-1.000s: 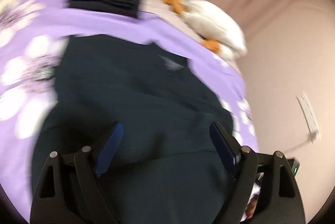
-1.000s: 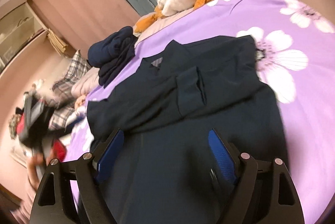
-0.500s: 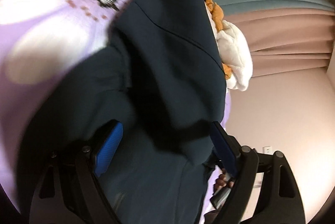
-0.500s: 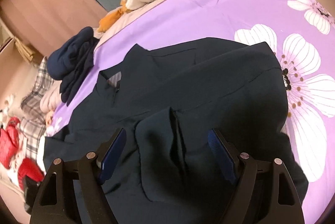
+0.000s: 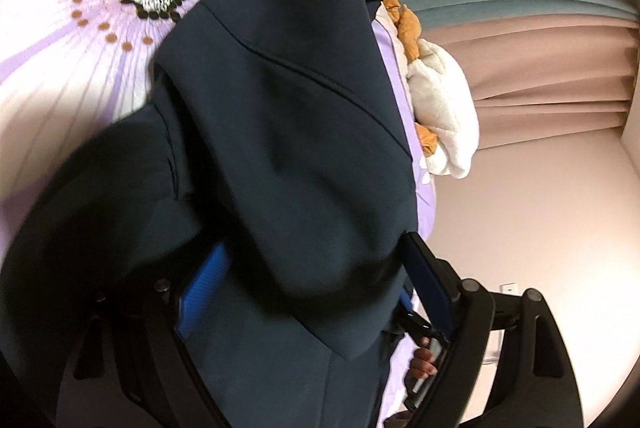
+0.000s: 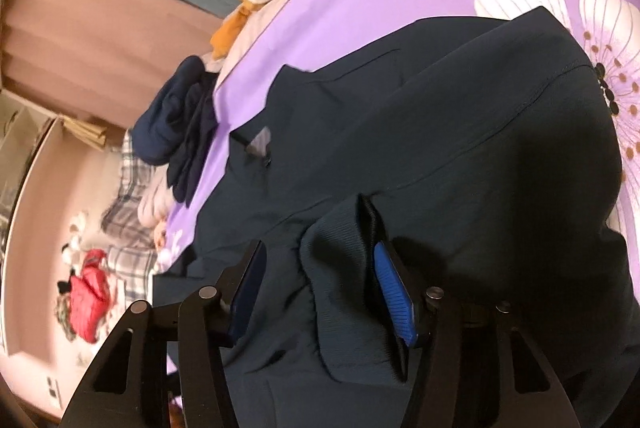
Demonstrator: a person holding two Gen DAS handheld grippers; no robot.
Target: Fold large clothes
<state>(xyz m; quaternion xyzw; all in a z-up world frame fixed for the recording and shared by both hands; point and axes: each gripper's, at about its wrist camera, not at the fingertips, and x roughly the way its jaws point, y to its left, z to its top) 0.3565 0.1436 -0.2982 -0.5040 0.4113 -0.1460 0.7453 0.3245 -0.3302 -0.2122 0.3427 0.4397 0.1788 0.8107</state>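
Note:
A large dark navy jacket (image 5: 280,132) lies spread on a purple flowered bedsheet (image 5: 80,40); it also fills the right wrist view (image 6: 460,132). My left gripper (image 5: 316,284) is open, low over the jacket, with a fold of the cloth bulging between its blue-padded fingers (image 5: 200,292). My right gripper (image 6: 316,284) is open, with a ribbed sleeve cuff (image 6: 336,268) lying between its fingers. The jacket's collar with a grey label (image 6: 260,144) points toward the bed's far side.
A bundle of dark blue clothes (image 6: 176,132) lies by the collar. A white and orange plush toy (image 5: 440,108) sits at the bed's head. Pink curtains (image 5: 540,48) hang behind. Plaid bedding (image 6: 128,212) and a red item (image 6: 90,292) lie beside the bed.
Both grippers have dropped lower and closer onto the jacket. The left one has swung round, and cloth now bulges between its fingers. The right one has closed in on the sleeve cuff.

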